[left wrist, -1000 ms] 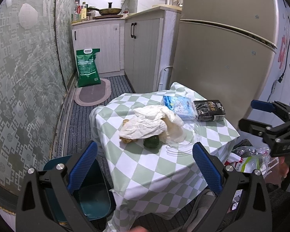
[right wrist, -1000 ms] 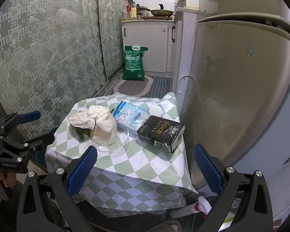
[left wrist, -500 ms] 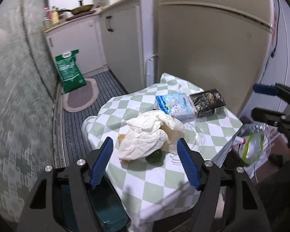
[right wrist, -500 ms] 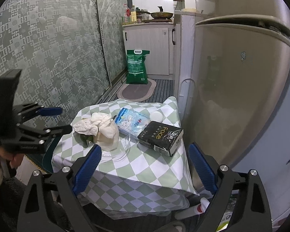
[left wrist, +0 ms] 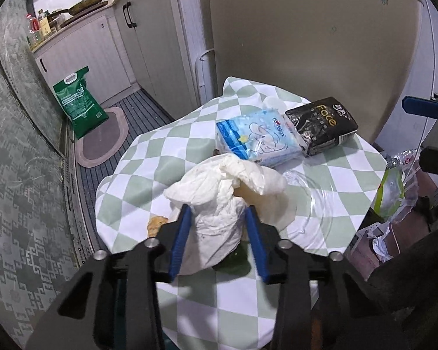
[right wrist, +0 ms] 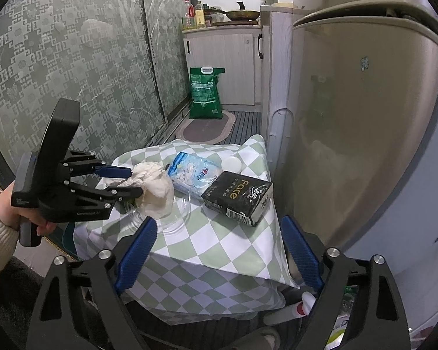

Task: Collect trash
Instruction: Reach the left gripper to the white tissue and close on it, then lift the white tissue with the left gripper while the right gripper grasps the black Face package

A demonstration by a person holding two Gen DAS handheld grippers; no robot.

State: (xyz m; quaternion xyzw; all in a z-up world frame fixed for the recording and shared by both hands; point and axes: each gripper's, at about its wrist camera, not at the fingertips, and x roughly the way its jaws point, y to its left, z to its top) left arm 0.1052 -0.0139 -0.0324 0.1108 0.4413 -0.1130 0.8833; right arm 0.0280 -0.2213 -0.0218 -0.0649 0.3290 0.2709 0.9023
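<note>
- While the left gripper (left wrist: 217, 227) closes, a crumpled white tissue wad (left wrist: 224, 198) sits between its blue pads (left wrist: 180, 239); the jaws are narrowed around the near end of the wad, the pads close along its sides, firm pressing contact not confirmed.
- Wad lies on the checked tablecloth (left wrist: 149, 157), at the near-left part of the table, partly over the rim of a clear plate (left wrist: 321, 204).
- Right wrist view: left gripper (right wrist: 131, 180) reaches in from the left, fingertips at the wad (right wrist: 156, 186), a hand (right wrist: 29, 218) in a cream sleeve on its handle.
- Something green (left wrist: 236, 259) peeks from under the wad's near edge; a yellowish scrap (left wrist: 156, 224) lies just beside the left pad.
- Behind the wad: a light blue pack (left wrist: 257, 137), touching a black pack (left wrist: 321, 125) marked "Face" to its right.
- A small white round object (right wrist: 231, 163) sits at the far edge of the table, just behind the blue pack.
- Right gripper (right wrist: 219, 250): jaws wide and closing slowly, nothing between them; it hangs over the near table edge, well apart from the wad.
- Fridge (right wrist: 365, 116) stands right of the table; a green sack (right wrist: 205, 93) on the floor by the far cabinets.
</note>
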